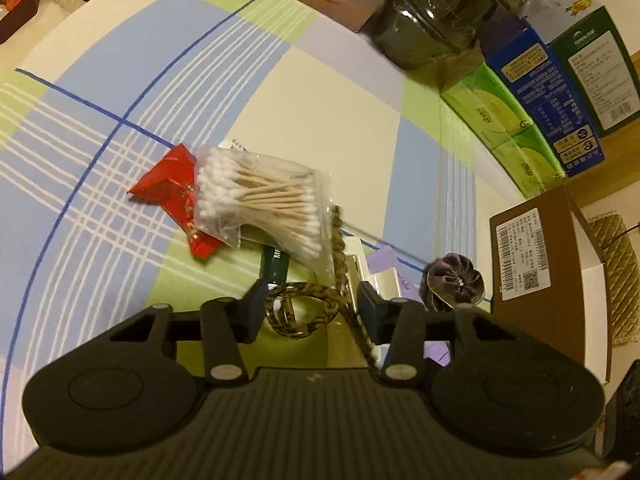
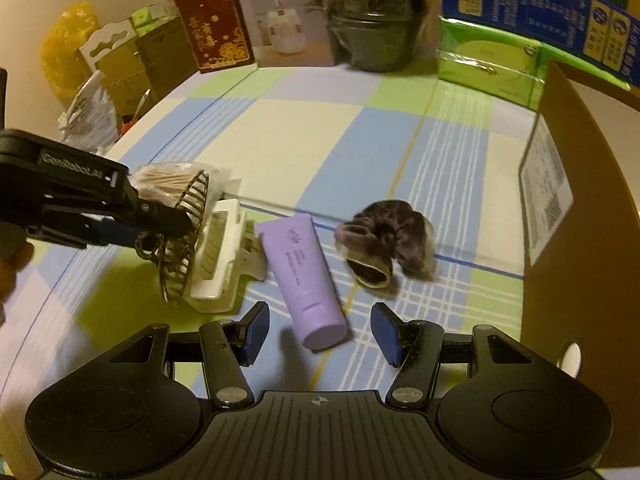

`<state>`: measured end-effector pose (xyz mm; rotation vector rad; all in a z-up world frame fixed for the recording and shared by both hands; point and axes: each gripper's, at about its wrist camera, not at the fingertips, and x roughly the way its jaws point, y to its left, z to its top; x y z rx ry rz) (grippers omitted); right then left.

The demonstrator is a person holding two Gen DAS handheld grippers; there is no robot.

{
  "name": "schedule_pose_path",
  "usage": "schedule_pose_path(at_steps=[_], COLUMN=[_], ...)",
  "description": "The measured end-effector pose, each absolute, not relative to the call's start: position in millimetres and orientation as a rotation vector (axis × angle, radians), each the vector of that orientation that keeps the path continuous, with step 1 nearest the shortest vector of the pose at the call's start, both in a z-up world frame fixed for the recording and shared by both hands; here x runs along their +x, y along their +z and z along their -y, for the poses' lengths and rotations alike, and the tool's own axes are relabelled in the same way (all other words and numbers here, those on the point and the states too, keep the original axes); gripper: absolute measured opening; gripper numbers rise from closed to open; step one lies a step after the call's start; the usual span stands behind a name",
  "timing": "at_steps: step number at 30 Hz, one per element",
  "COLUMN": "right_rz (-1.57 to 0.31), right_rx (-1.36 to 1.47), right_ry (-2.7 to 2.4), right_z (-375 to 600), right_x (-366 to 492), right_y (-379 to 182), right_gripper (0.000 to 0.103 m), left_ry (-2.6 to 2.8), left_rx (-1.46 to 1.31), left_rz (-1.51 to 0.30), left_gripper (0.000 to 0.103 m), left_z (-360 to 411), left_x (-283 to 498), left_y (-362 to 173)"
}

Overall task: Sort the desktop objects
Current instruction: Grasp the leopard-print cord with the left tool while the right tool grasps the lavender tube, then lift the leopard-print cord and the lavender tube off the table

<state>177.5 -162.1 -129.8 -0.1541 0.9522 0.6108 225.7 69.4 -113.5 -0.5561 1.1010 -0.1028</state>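
While the left gripper (image 1: 310,306) has its jaws pinched on a brown patterned hair claw (image 1: 298,312) above the middle of the tabletop (image 1: 320,120), the right gripper (image 2: 316,330) hovers with jaws spread and empty over a lilac tube (image 2: 306,276). This hair claw looks light, hard and glossy, so likely slippery and brittle; gripping its solid curved back seems safest. Beside it lie a white hair clip (image 2: 222,256), a soft dark scrunchie (image 2: 386,240) and a bag of cotton swabs (image 1: 264,200).

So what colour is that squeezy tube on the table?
Light purple; the tube shows best in the right wrist view.
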Motion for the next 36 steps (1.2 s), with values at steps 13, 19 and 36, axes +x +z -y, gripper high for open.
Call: schedule_pose_path(at_steps=[13, 19, 36], right_rz=[-0.94, -0.962, -0.965], right_rx=[-0.254, -0.242, -0.237], right_ry=[0.643, 0.613, 0.542], right_z=[141.0, 152.8, 182.1], right_x=[185.9, 173.8, 156.4], right_y=[-144.7, -144.9, -137.2], right_gripper=[0.029, 0.027, 0.028], left_ry=[-0.107, -0.116, -0.064], left_rx=[-0.503, -0.421, -0.041], left_rz=[-1.097, -1.08, -1.132], left_gripper=[0.02, 0.048, 0.035], left_z=[-74.7, -57.0, -2.0], left_x=[212.7, 212.6, 225.9], left_y=[-104.3, -99.5, -119.5])
